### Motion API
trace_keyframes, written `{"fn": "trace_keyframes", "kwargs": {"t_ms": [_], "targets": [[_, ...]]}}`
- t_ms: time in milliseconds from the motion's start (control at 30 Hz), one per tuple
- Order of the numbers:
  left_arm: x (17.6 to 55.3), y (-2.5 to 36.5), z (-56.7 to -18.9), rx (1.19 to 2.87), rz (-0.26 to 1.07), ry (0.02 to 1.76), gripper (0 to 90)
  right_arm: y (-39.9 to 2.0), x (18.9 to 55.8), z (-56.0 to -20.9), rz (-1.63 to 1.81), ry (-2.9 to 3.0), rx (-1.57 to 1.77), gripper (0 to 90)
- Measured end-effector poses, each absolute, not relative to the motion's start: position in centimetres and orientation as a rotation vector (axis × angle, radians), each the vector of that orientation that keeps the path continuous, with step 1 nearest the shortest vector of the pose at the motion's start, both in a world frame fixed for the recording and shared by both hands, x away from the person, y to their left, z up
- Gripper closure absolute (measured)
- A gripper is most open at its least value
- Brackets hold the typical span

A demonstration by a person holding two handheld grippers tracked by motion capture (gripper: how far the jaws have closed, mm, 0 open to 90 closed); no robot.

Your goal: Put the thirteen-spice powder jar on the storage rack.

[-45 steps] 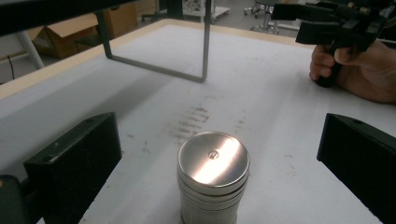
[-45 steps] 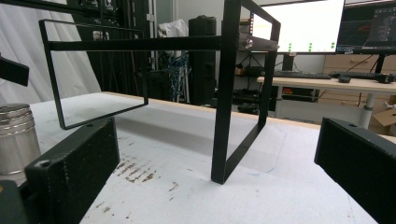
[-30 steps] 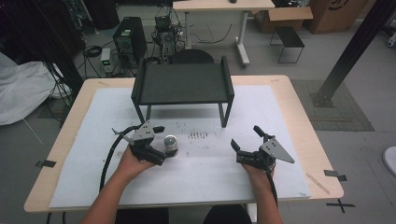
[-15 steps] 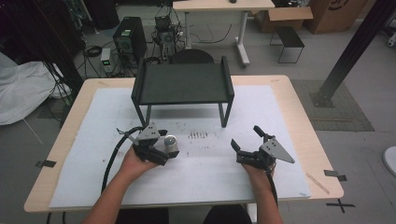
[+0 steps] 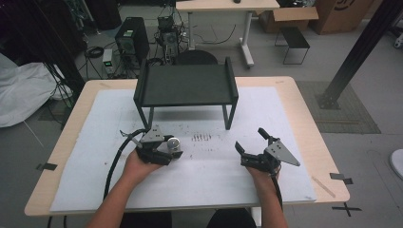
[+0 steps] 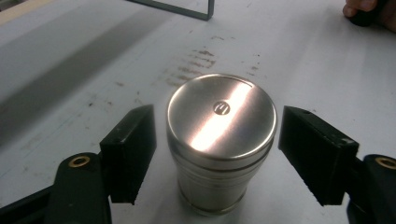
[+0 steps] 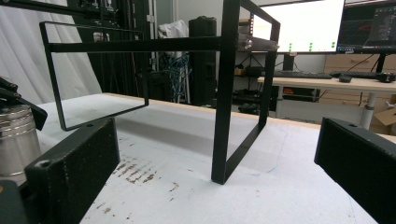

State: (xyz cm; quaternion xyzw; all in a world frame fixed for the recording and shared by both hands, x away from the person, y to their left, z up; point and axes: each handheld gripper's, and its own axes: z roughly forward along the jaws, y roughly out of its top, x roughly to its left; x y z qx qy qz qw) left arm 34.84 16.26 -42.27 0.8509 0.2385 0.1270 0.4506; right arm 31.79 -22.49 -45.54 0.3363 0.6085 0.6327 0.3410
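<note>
A shiny metal cylinder with a flat lid stands upright on the white table cover, between the jaws of my left gripper. The jaws have just been closing on it. A thin gap remains at each pad, narrower at the right one. From above, the cylinder sits at the tip of the left gripper, left of centre. My right gripper rests to the right, wide open with nothing between its jaws. The right gripper view looks toward the cylinder at its far left.
A black metal stand with thin legs occupies the table's far middle; its leg rises in front of the right gripper. Dark scuff marks lie between the grippers. The left gripper's cable loops off to the left.
The left gripper's jaws have drawn in around the metal cylinder. Both hands and the right gripper have stayed in place.
</note>
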Motion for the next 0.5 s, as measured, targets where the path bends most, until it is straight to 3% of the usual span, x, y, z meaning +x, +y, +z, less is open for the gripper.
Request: {"fn": "trace_keyframes", "kwargs": {"t_ms": [500], "targets": [[34.87,16.42,-42.20,2.115,0.295,0.597,43.2,-22.50,31.79,-45.54,1.647,1.583,0.875,0.0]]}}
